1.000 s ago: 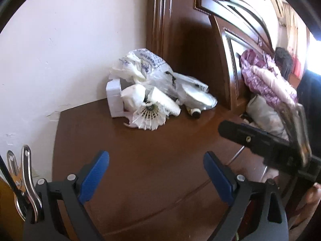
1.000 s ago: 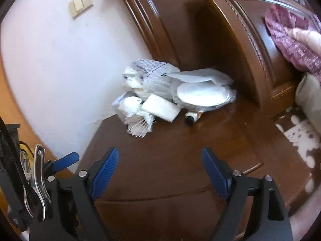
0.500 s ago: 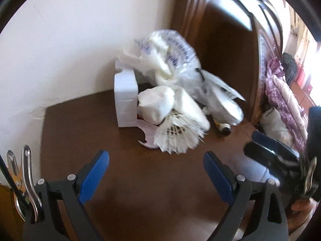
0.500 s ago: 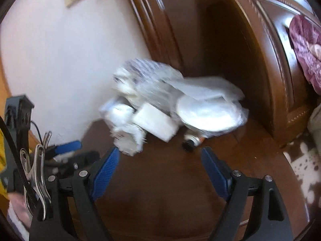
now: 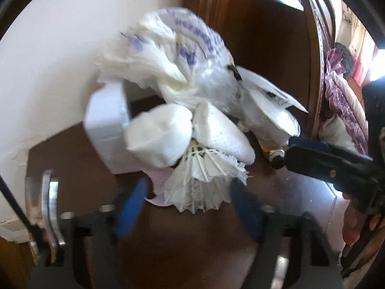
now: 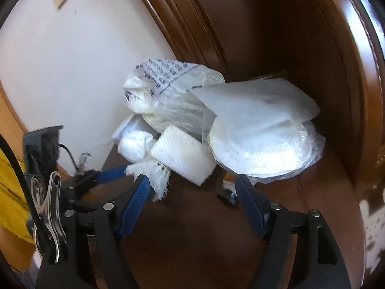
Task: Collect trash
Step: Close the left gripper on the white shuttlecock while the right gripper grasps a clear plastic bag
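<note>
A heap of white trash lies at the back corner of a brown bedside table. At its front stands a white feather shuttlecock, under a crumpled tissue wad and a white foam pad. My left gripper has the shuttlecock's skirt between its blue fingers; its jaws are closing, with a small gap still showing on the left. My right gripper is open just short of the foam pad, jaws narrowing with nothing gripped. A small bottle lies by its right finger.
Behind stand a white foam block, a printed plastic bag and a bag of paper plates. A dark wooden headboard closes the right side, a white wall the left. Purple bedding lies beyond.
Both grippers have come in close to the trash heap. The left jaws have narrowed around the shuttlecock, and the right jaws have narrowed a little.
</note>
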`<state>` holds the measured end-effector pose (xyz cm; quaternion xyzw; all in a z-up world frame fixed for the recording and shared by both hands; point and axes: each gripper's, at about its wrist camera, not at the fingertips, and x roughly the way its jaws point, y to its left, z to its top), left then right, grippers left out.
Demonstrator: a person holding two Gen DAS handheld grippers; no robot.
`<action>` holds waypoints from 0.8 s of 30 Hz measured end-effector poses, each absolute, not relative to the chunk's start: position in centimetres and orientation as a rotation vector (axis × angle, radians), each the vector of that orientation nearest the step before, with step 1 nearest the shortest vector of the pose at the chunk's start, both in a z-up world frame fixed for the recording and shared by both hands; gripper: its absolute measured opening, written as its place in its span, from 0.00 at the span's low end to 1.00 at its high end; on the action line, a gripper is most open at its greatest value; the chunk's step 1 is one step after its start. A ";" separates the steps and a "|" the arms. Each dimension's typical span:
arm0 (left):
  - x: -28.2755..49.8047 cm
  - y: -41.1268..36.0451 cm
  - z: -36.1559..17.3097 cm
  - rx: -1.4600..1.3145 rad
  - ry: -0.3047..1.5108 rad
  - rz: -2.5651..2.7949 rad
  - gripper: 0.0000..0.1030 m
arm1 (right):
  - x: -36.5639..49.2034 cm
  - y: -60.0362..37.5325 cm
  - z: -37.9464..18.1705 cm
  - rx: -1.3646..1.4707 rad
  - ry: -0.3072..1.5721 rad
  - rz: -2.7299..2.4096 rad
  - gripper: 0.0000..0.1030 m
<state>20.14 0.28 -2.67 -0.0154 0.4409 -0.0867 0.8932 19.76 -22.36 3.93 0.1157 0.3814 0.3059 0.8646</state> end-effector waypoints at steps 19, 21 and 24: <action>18.4 3.0 -3.5 -0.101 0.889 -0.234 0.10 | 21.5 -25.4 5.2 0.116 0.730 0.360 0.64; 18.9 2.9 -3.4 -0.096 0.889 -0.235 0.10 | 22.3 -25.4 5.1 0.160 0.748 0.381 0.64; 19.1 2.7 -3.3 -0.101 0.880 -0.238 0.10 | 23.1 -27.3 5.2 0.401 0.765 0.498 0.64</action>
